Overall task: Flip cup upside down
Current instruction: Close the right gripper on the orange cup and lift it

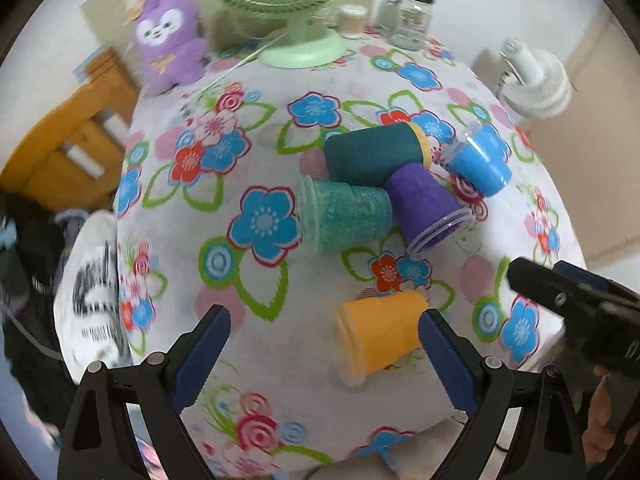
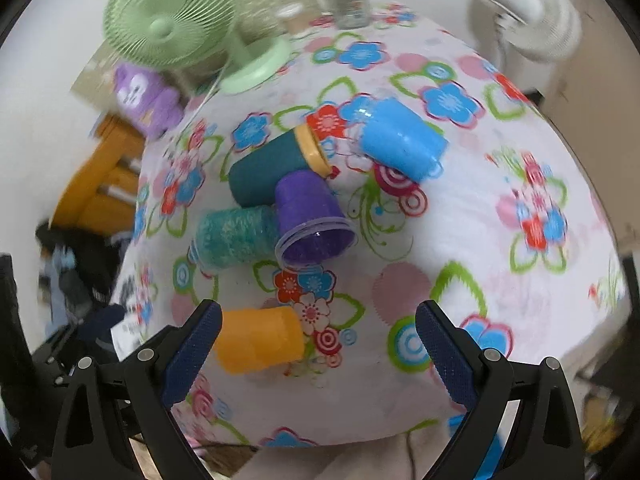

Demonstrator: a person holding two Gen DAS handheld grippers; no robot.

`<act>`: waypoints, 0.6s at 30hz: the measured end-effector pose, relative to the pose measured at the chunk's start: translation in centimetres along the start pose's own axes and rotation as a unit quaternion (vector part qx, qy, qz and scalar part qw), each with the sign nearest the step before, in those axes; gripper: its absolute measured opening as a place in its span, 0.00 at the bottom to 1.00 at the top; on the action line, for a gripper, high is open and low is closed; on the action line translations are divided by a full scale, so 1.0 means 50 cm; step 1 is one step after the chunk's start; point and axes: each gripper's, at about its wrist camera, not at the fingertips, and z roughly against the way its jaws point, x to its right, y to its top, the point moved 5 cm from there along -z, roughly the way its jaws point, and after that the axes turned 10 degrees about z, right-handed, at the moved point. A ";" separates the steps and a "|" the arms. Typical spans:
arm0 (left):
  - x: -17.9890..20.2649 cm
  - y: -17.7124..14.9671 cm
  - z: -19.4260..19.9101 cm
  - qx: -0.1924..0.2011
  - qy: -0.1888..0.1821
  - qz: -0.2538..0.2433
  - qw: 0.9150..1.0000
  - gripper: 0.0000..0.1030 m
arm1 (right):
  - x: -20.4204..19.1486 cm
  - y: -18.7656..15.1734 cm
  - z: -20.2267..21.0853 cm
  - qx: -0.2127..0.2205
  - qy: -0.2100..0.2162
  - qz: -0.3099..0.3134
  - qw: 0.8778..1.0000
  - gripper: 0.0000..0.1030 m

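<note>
Several cups lie on their sides on the floral tablecloth (image 1: 248,360). An orange cup (image 1: 380,332) lies nearest, just ahead of my open, empty left gripper (image 1: 324,344), close to its right finger (image 1: 444,352). Behind it lie a speckled teal cup (image 1: 348,216), a purple cup (image 1: 428,204), a dark teal cup with a yellow rim (image 1: 376,152) and a blue cup (image 1: 480,164). In the right wrist view my right gripper (image 2: 318,340) is open and empty; the orange cup (image 2: 260,340) lies by its left finger (image 2: 192,352), with the purple cup (image 2: 312,220) and blue cup (image 2: 400,144) farther off.
A green desk fan (image 1: 296,12), a purple plush toy (image 1: 168,40) and a glass jar with a green lid (image 1: 412,12) stand at the table's far edge. A white fan (image 1: 536,80) stands beyond the right edge. A wooden chair (image 1: 68,148) is at the left.
</note>
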 end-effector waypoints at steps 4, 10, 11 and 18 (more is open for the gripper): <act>-0.016 0.012 -0.014 -0.004 -0.014 -0.052 0.999 0.93 | -0.009 -0.026 -0.002 0.010 -0.013 -0.063 0.998 0.96; -0.030 0.012 -0.052 -0.017 -0.044 -0.098 0.994 0.93 | -0.026 -0.072 -0.043 0.009 -0.037 -0.140 0.989 0.96; -0.032 0.012 -0.056 -0.017 -0.046 -0.105 0.993 0.93 | -0.027 -0.080 -0.052 0.008 -0.038 -0.158 0.987 0.96; -0.045 0.021 -0.072 -0.021 -0.058 -0.138 0.988 0.93 | -0.039 -0.101 -0.105 0.006 -0.018 -0.270 0.963 0.96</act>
